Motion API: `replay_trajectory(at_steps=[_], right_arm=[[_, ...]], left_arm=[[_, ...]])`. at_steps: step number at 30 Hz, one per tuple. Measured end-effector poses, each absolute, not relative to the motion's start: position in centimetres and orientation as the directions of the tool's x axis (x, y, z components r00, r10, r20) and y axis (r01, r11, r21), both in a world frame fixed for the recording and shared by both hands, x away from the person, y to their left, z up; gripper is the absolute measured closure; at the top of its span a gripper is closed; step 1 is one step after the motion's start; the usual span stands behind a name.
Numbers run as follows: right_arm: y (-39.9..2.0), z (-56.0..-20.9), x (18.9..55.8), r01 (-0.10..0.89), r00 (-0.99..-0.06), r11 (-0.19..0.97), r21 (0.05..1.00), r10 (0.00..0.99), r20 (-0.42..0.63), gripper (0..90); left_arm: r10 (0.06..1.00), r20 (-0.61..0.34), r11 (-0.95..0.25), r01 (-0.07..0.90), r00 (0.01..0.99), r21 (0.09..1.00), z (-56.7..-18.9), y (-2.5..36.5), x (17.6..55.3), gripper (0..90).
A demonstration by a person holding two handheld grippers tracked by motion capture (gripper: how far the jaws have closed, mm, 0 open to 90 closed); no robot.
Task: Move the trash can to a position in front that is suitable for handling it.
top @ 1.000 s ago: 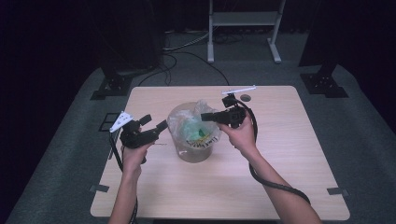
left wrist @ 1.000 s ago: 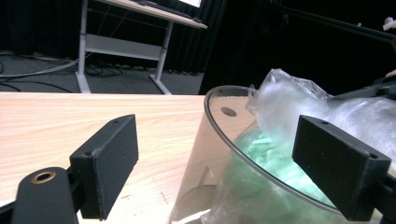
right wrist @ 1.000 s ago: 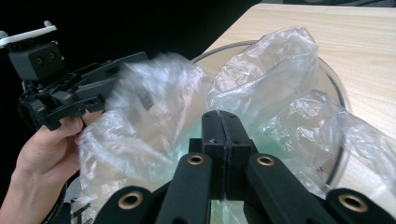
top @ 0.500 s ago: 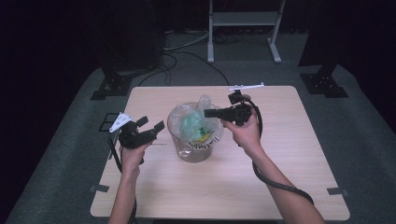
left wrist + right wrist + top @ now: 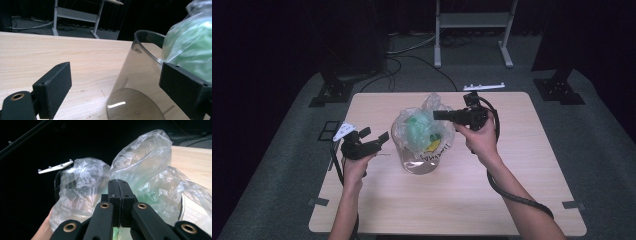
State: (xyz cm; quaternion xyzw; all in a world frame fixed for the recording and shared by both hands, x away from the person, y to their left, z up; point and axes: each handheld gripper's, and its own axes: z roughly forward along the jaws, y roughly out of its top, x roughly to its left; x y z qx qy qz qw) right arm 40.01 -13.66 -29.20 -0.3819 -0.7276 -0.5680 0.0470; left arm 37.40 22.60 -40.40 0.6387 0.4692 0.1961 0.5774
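Right gripper view: my right gripper (image 5: 120,195) has its jaws pressed flat together, pinching a fold of the clear plastic bag (image 5: 140,165) where the film gathers just ahead of the tips. Beyond the pinch, the bag billows up in two puffed lobes, with pale green showing through the film below them.

Left gripper view: my left gripper (image 5: 120,85) stands wide, holding nothing. Between its jaws sits the near wall of the clear container (image 5: 140,82); neither pad appears to touch it. The green contents (image 5: 192,47), wrapped in film, bulge over the rim just past the far jaw.

High view: the container (image 5: 419,155) stands mid-table (image 5: 512,200), with the bag (image 5: 427,120) mostly seated inside and its top loose above the rim. The right gripper (image 5: 442,115) comes in level over the rim, clamped on the bag's upper part; the left gripper (image 5: 379,140) waits just beside the container's wall on the opposite side.

Assessment: the bag is gripped but not clear of the container, so I judge the job roughly midway. Remaining: steady the container with the left gripper and settle where the bag goes.
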Motion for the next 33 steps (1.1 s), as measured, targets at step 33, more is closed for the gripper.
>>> replay_trajectory(at_steps=[33], right_arm=[[-18.7,-24.6,37.5,0.530,-0.729,-0.003,0.848,0.509,0.458,90.0]], left_arm=[[0.831,-0.284,0.099,0.375,0.479,0.922,-40.3,22.5,37.3,9.2]])
